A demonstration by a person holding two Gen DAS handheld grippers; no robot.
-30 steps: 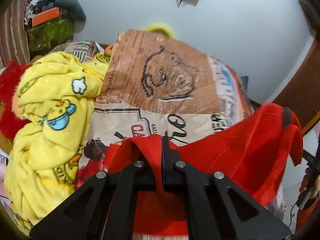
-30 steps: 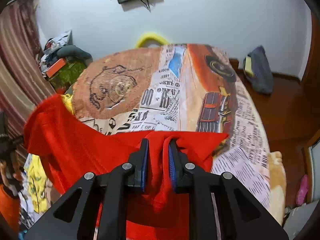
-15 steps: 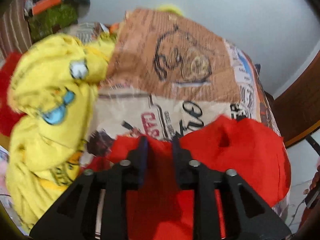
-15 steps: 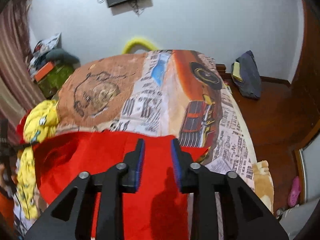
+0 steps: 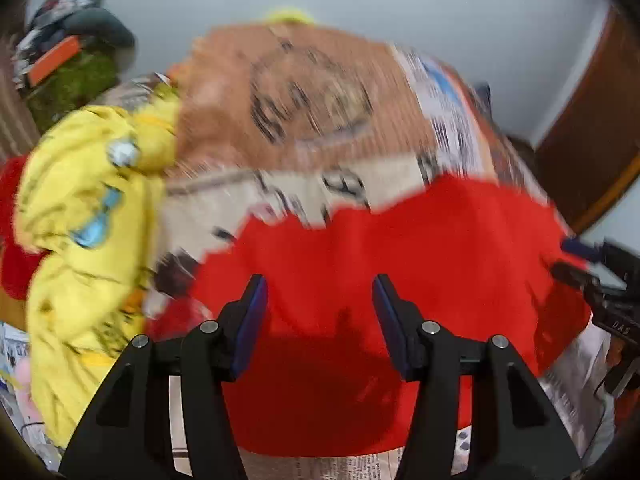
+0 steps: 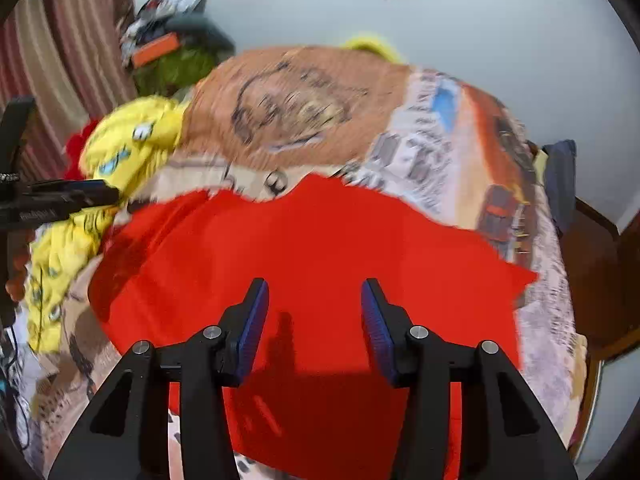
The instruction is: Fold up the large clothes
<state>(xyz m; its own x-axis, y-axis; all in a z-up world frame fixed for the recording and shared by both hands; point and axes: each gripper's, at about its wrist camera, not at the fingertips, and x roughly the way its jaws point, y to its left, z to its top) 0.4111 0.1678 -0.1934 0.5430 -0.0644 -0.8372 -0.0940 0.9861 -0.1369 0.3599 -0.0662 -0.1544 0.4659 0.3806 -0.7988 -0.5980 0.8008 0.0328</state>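
Red garment point(image 5: 400, 280) lies spread on the printed bedspread point(image 5: 304, 92), beside the yellow blanket point(image 5: 84, 208). Your left gripper point(image 5: 318, 320) and right gripper point(image 6: 314, 320) have just been opening: fingers half apart, holding nothing. Smooth the cloth flat before regripping its corners.

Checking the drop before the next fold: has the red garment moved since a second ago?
Yes. The red garment has dropped from hanging in front of the printed bedspread to lying spread on it; both claws have just been opening, nothing pinched.
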